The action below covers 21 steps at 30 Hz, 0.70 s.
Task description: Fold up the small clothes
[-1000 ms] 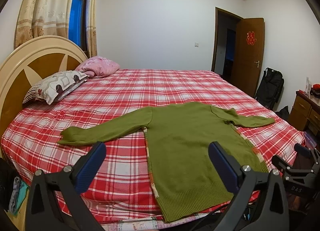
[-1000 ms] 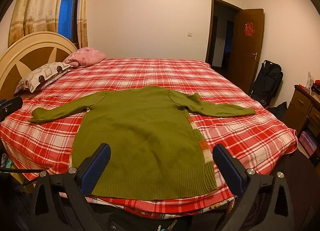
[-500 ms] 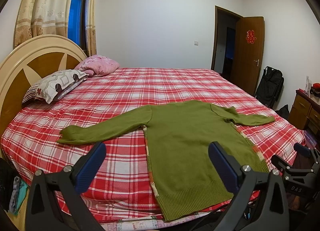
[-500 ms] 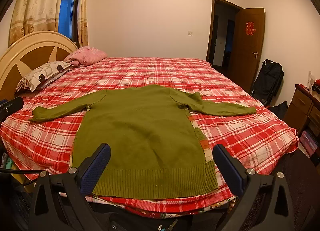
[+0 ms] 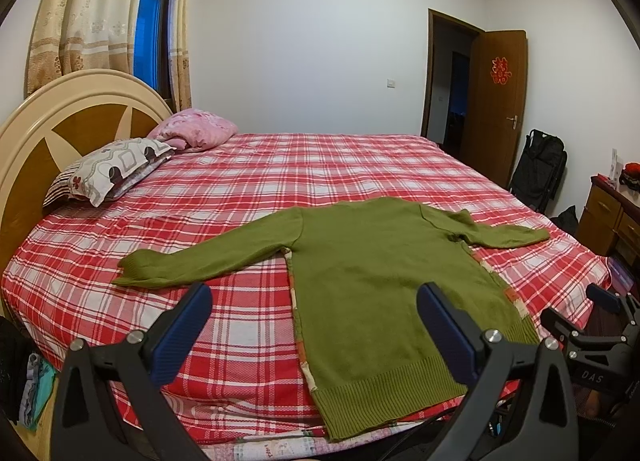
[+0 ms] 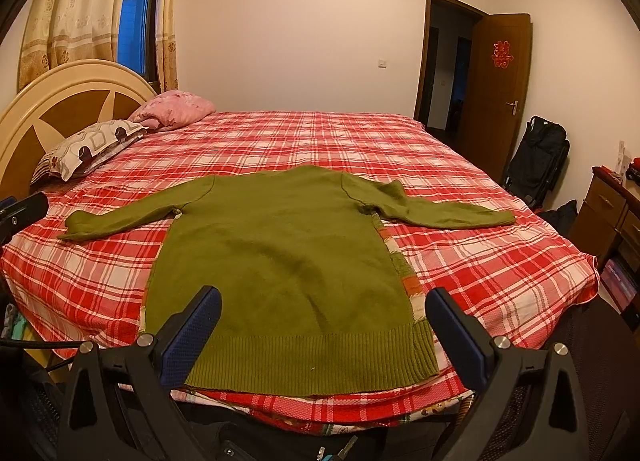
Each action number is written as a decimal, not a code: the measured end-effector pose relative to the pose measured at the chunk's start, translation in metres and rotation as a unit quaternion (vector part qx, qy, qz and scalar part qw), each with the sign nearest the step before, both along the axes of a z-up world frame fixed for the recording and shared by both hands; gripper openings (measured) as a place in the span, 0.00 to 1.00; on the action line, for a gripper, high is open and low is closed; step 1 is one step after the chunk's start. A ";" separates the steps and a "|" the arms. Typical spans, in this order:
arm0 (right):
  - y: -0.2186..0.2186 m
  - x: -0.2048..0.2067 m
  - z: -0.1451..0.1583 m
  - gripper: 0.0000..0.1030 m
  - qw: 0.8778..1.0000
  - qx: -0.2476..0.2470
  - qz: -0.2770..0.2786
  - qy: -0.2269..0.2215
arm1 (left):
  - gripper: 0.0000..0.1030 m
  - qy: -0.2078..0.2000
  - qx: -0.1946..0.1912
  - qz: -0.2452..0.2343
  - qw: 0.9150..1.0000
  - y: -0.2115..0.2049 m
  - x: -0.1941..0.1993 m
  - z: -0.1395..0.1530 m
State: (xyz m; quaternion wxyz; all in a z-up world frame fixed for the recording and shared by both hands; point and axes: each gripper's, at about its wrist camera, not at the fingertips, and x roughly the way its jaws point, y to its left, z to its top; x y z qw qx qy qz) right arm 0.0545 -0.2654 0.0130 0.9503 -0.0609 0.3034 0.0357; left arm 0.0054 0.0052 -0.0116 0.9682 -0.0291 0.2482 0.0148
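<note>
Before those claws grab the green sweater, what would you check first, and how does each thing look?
1. Sweater lies flat on the bed: ok.
2. Both sleeves spread out, left sleeve, right sleeve: ok.
3. Left gripper jaws open, nothing held: ok.
4. Right gripper jaws open, nothing held: ok.
5. Hem within reach at the near edge: ok.
6. Nothing trapped under the sweater: cannot tell.

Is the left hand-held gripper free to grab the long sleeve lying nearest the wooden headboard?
Probably yes. The left hand-held gripper is open and holds nothing, and the olive green knitted sweater's sleeve lies flat on the red plaid bedspread with nothing on it.
</note>
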 end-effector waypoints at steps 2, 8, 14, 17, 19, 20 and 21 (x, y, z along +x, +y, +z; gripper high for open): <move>0.000 0.000 0.000 0.99 1.000 0.000 0.000 0.001 | 1.00 0.000 0.000 0.000 1.000 0.000 0.000 0.000; 0.000 0.001 0.000 0.99 1.000 0.001 0.000 0.002 | 1.00 0.000 0.000 0.000 1.000 0.000 0.000 0.000; -0.004 0.006 -0.005 0.99 1.000 0.007 -0.001 0.016 | 1.00 0.003 0.000 0.000 1.000 0.000 0.001 -0.001; -0.005 0.010 -0.008 0.99 1.000 0.010 0.001 0.022 | 1.00 0.009 0.001 0.000 1.000 0.001 0.004 -0.002; -0.007 0.012 -0.010 0.99 1.000 0.011 0.002 0.027 | 1.00 0.014 0.001 -0.002 1.000 0.002 0.008 -0.004; -0.007 0.013 -0.011 0.99 0.999 0.012 0.002 0.030 | 1.00 0.016 0.001 -0.003 1.000 0.002 0.009 -0.005; -0.008 0.015 -0.012 0.99 0.999 0.013 0.001 0.032 | 1.00 0.018 0.002 -0.003 1.000 0.002 0.011 -0.006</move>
